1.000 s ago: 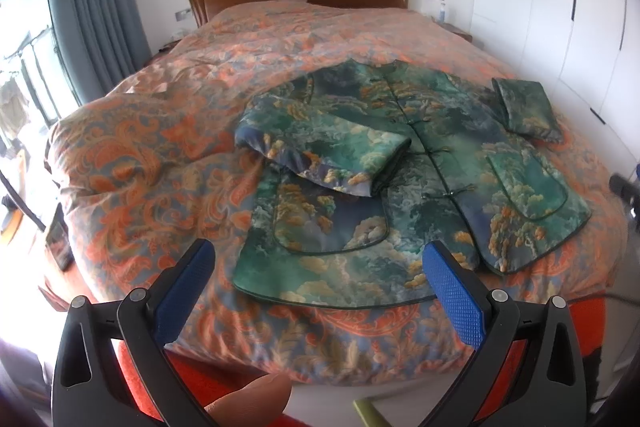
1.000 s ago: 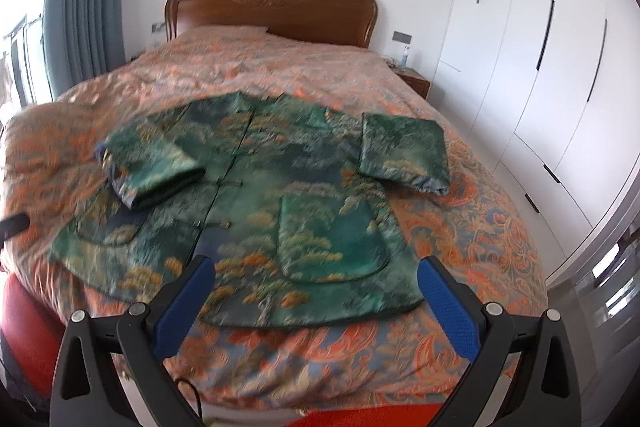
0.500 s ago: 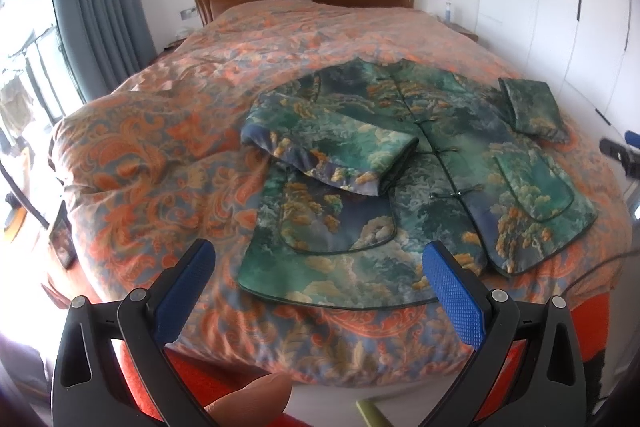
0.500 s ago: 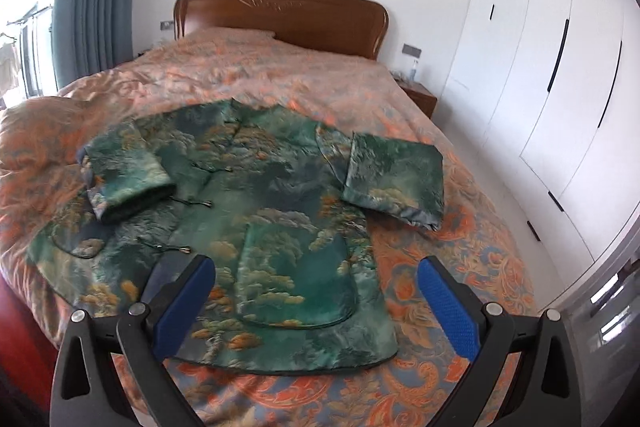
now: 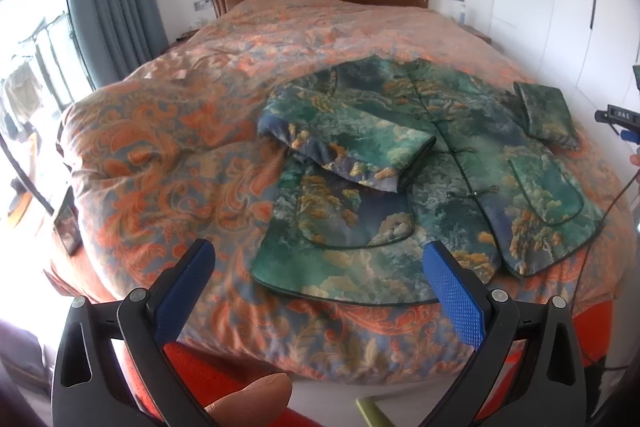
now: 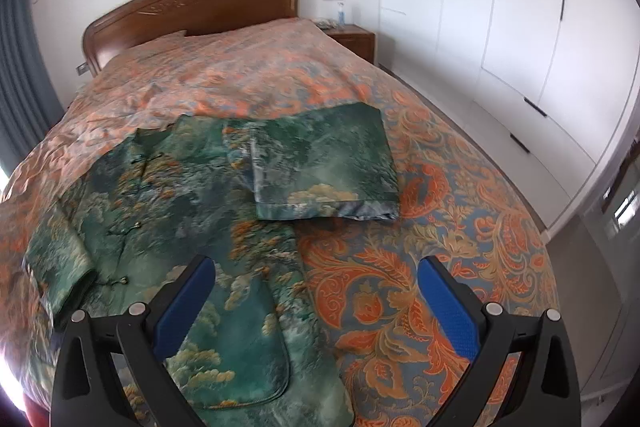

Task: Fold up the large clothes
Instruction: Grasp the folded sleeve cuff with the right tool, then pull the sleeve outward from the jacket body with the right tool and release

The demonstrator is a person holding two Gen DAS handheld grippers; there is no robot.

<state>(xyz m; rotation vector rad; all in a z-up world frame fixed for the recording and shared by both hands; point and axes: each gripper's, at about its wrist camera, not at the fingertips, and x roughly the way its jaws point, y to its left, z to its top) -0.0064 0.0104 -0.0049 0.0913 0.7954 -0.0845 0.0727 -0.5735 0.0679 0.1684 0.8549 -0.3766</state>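
Both tongs, left [image 5: 318, 301] and right [image 6: 316, 303], spread and empty; jacket [image 5: 432, 171] flat on bed [image 5: 168, 155] ahead, looks padded, soft, slippery; I'd pinch the outstretched sleeve [image 6: 324, 163] cuff beyond right tongs.

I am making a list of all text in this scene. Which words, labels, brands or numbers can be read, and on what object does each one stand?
"DAS": on the black device at the right edge of the left wrist view; any further letters are cut off or blurred.
Bottle on the nightstand: label too small to read.
No other text shows.
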